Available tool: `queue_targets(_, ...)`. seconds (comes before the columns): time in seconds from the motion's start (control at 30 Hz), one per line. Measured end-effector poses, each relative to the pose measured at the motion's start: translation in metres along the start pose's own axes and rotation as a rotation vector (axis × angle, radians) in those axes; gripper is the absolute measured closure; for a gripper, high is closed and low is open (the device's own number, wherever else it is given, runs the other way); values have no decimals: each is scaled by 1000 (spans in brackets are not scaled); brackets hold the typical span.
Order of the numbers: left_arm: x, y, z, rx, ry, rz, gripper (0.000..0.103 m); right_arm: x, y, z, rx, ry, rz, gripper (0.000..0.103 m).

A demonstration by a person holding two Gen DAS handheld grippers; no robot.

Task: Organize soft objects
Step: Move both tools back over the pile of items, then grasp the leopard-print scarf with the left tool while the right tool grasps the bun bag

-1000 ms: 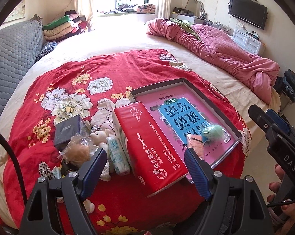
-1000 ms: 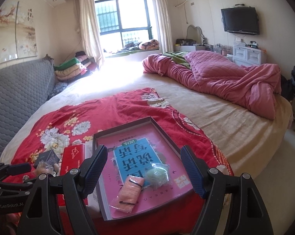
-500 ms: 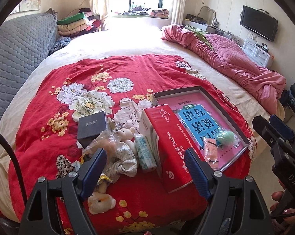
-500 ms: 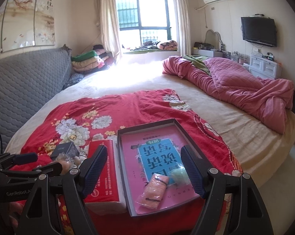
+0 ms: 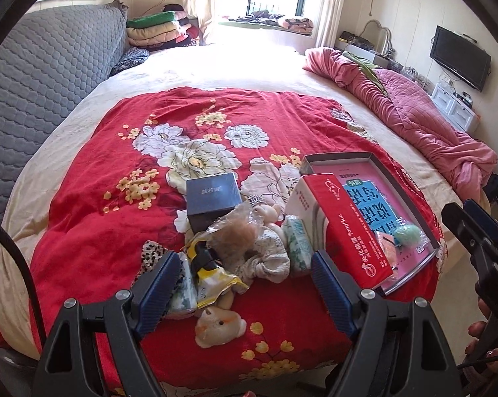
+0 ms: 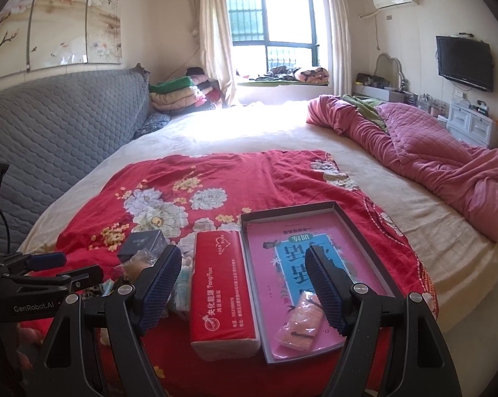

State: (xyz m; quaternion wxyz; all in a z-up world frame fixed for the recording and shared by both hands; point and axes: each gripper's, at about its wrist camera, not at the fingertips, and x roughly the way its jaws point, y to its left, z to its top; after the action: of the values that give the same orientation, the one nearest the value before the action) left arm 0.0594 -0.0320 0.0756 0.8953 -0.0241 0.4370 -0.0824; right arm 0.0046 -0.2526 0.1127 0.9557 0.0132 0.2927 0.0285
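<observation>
So the soft stuff is all heaped on the red floral blanket point(image 5: 93, 198) at the near end of the bed. In the left wrist view there's a little white plush animal point(image 5: 220, 326) lying closest to the camera, a plush in a patterned outfit point(image 5: 265, 251) behind it, a fuzzy tan ball in a clear bag point(image 5: 235, 231), a yellow snack pouch point(image 5: 212, 274) and a small tissue pack point(image 5: 297, 244) leaning on the big red tissue package point(image 5: 345, 228). A dark box point(image 5: 212, 198) sits at 12 o'clock of the heap.

At 3 o'clock of the red package is the open tray point(image 5: 401, 185), with a pink book cover inside, holding a pink scrunchie in a bag point(image 6: 302, 321) and a green puff point(image 5: 407, 235).

Left tool point(image 5: 244, 289) is wide and empty, hovering over the heap. Right tool point(image 6: 240, 283) is also wide with nothing in it, over the red package and tray.
</observation>
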Motion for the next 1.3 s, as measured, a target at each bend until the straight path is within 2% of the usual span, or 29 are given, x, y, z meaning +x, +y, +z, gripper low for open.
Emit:
queue_targets(0.33, 2, 57, -16, -80, 16, 43, 22, 10, 27, -5, -64, 23, 36, 25)
queue_targets(0.87, 26, 144, -40, -228, 75, 96, 22, 32, 71, -17, -149, 80, 119, 25)
queue_targets(1.0, 36, 151, -47, -253, 95, 59, 22, 42, 81, -22, -167, 99, 134, 25)
queue_targets(1.3, 66, 133, -54, -202, 136, -11, 22, 75, 113, -30, -219, 152, 191, 25)
